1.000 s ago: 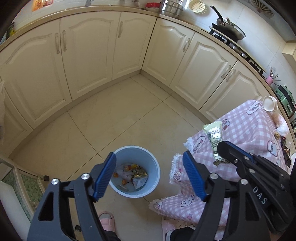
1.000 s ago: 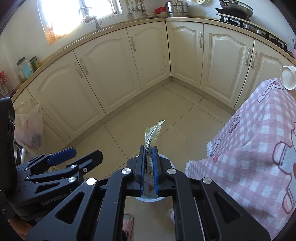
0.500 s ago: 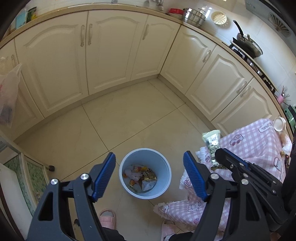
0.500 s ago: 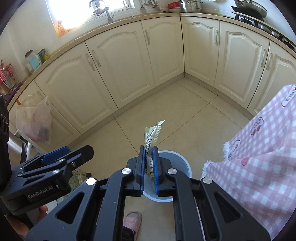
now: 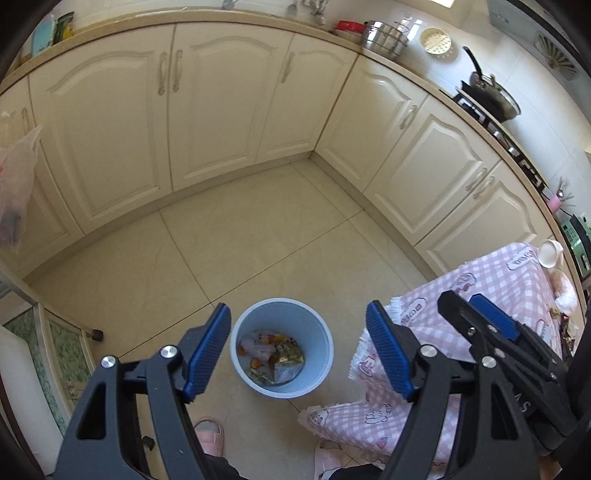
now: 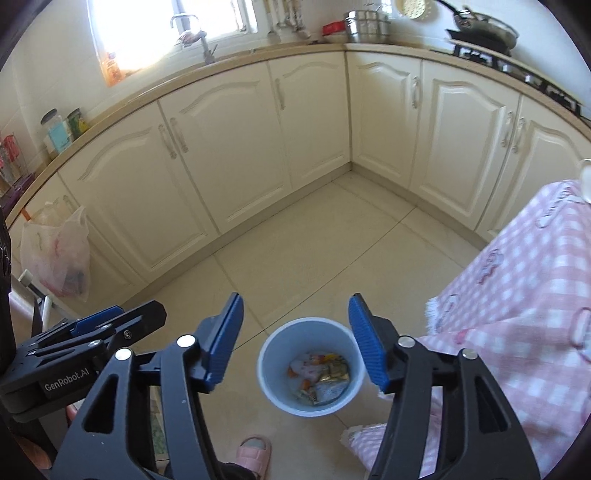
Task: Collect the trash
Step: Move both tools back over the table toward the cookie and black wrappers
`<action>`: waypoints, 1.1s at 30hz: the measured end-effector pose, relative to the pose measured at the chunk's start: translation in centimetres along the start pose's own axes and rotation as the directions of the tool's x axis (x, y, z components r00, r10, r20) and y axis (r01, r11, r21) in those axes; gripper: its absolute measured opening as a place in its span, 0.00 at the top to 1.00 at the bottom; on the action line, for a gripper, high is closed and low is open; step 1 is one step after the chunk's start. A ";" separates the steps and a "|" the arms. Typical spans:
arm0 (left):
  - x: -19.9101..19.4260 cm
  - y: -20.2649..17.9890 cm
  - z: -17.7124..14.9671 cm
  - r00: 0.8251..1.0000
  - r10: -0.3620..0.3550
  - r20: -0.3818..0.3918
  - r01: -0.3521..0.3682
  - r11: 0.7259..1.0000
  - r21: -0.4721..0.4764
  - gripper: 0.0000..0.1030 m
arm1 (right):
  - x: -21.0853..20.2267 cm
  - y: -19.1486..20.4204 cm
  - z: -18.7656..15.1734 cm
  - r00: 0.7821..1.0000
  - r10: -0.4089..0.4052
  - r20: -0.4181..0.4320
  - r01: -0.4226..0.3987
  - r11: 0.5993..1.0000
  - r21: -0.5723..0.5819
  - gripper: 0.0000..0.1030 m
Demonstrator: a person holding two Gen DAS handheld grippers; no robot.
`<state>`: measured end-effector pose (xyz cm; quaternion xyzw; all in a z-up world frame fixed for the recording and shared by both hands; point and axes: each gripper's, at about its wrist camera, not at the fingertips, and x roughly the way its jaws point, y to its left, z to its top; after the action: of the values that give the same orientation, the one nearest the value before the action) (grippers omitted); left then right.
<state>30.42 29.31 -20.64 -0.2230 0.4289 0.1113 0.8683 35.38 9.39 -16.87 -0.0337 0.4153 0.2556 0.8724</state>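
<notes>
Gaping wide, both tongs [image 5: 299, 354] [image 6: 295, 341] empty above bin [image 6: 267, 384].

Blue bin [image 5: 325, 354] (trash inside) on tiled floor [image 5: 258, 236]

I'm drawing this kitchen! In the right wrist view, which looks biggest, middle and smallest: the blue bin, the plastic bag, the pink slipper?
1. Plastic bag
2. Blue bin, nearly as big, so unsure
3. Pink slipper, partly hidden

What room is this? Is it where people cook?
Yes, it looks like a home kitchen. There are cream cabinets under a counter, a sink tap by the window, and a pan on the stove.
</notes>
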 end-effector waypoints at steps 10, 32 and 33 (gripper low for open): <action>-3.9 -10.1 -0.9 0.992 -0.115 0.052 0.106 0.982 0.155 0.28 | -9.8 -7.0 -0.1 0.973 -0.165 0.164 0.154 0.985 0.076 0.38; -1.0 -37.1 -7.1 0.961 -0.265 -0.077 0.263 0.797 0.544 0.29 | -20.3 -30.1 -6.1 0.897 -0.426 0.120 0.348 0.847 0.402 0.36; -0.2 -37.7 -7.0 0.962 -0.259 -0.087 0.263 0.792 0.551 0.29 | -19.9 -30.7 -6.1 0.900 -0.424 0.104 0.351 0.845 0.403 0.36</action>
<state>39.88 -7.13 -13.20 -0.0177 0.4105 -0.1401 0.9009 35.20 -27.24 -10.80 0.0745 0.3561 -0.0086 0.9314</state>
